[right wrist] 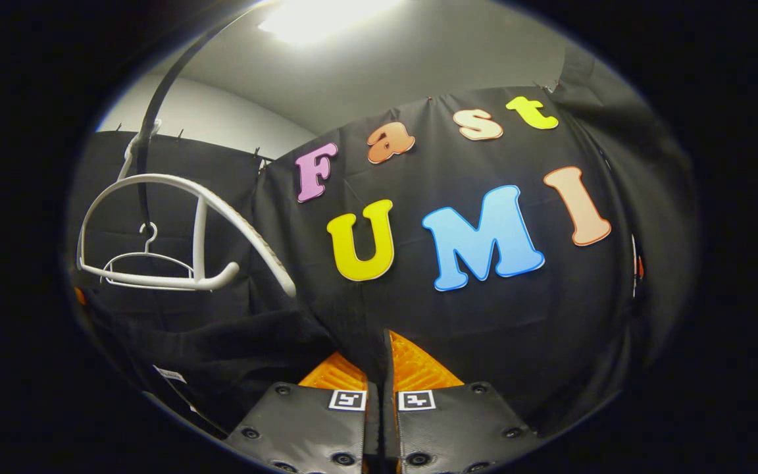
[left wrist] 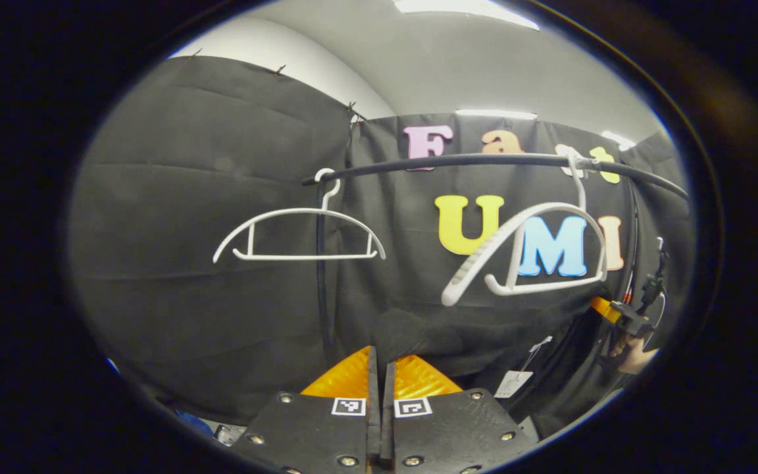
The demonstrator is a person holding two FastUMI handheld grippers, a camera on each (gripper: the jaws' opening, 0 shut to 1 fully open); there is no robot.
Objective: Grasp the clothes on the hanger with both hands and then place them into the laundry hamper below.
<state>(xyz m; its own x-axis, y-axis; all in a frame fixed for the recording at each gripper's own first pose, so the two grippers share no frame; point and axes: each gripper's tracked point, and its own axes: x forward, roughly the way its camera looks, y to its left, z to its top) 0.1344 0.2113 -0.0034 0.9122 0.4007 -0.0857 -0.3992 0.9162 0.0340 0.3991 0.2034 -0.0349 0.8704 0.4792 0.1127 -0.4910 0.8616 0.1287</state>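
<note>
The black garment (left wrist: 484,336) hangs slack below the nearer white hanger (left wrist: 524,253), stretched between my two grippers. My left gripper (left wrist: 379,361) is shut on one end of the cloth, which bunches just past its fingertips. Far right in the left gripper view, the right gripper (left wrist: 635,319) holds the other end, with a hand (left wrist: 639,361) behind it. In the right gripper view my right gripper (right wrist: 379,345) is shut on a fold of the garment (right wrist: 241,349), which sags left under the bare hanger (right wrist: 181,224). A white tag (right wrist: 172,375) dangles from the cloth.
A black rail (left wrist: 484,160) carries both hangers; the second white hanger (left wrist: 300,234) hangs bare farther left. The same rail (right wrist: 155,112) arches overhead in the right gripper view, with the far hanger (right wrist: 145,263) behind. Black cloth walls close in all around.
</note>
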